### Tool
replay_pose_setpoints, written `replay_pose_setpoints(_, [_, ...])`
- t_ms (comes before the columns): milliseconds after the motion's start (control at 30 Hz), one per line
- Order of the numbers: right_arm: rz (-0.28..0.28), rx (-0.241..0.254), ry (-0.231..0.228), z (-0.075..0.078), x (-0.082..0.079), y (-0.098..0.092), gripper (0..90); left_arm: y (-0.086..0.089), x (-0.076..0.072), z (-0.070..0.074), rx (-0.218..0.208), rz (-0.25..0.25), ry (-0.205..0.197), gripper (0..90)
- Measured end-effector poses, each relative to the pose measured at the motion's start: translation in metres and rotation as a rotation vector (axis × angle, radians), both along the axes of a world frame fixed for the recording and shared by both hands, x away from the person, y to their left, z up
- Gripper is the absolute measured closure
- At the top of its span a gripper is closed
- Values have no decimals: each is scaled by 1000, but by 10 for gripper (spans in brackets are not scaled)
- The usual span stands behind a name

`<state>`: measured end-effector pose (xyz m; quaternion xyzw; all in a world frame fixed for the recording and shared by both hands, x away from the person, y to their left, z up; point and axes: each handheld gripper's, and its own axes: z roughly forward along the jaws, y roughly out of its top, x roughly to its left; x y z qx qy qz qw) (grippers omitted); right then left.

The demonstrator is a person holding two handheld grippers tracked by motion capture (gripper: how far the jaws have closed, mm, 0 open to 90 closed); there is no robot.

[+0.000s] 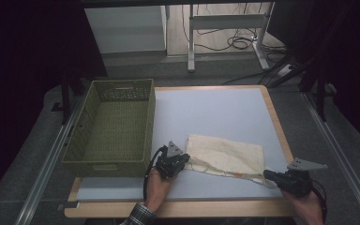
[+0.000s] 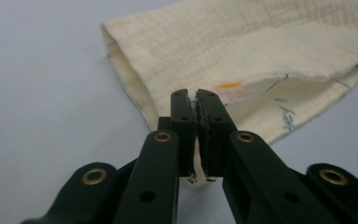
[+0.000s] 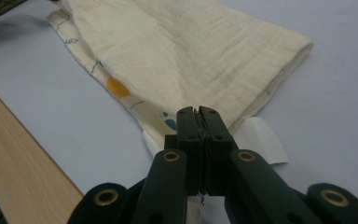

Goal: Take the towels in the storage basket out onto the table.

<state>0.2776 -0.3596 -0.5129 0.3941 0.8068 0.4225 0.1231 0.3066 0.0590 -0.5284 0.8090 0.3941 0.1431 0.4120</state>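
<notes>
Under cloth (image 1: 227, 156) fold, near corners hidden.

A lab-style recording room: a pale worktop (image 1: 215, 112) with wood edging stands between metal rails (image 1: 47, 164) on grey carpet, flanked by dark curtains (image 1: 23, 56). Behind it, a height-adjustable desk frame (image 1: 225, 23) stands over loose cables (image 1: 239, 43) on the floor.
</notes>
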Motion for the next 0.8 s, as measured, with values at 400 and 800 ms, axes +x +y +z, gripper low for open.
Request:
replay_pose_setpoints(400, [-27, 4, -10, 6, -14, -15, 756, 21, -16, 2, -8, 63, 33, 621])
replay_pose_setpoints(800, [-85, -25, -27, 15, 42, -7, 786, -6, 40, 23, -13, 83, 26, 639])
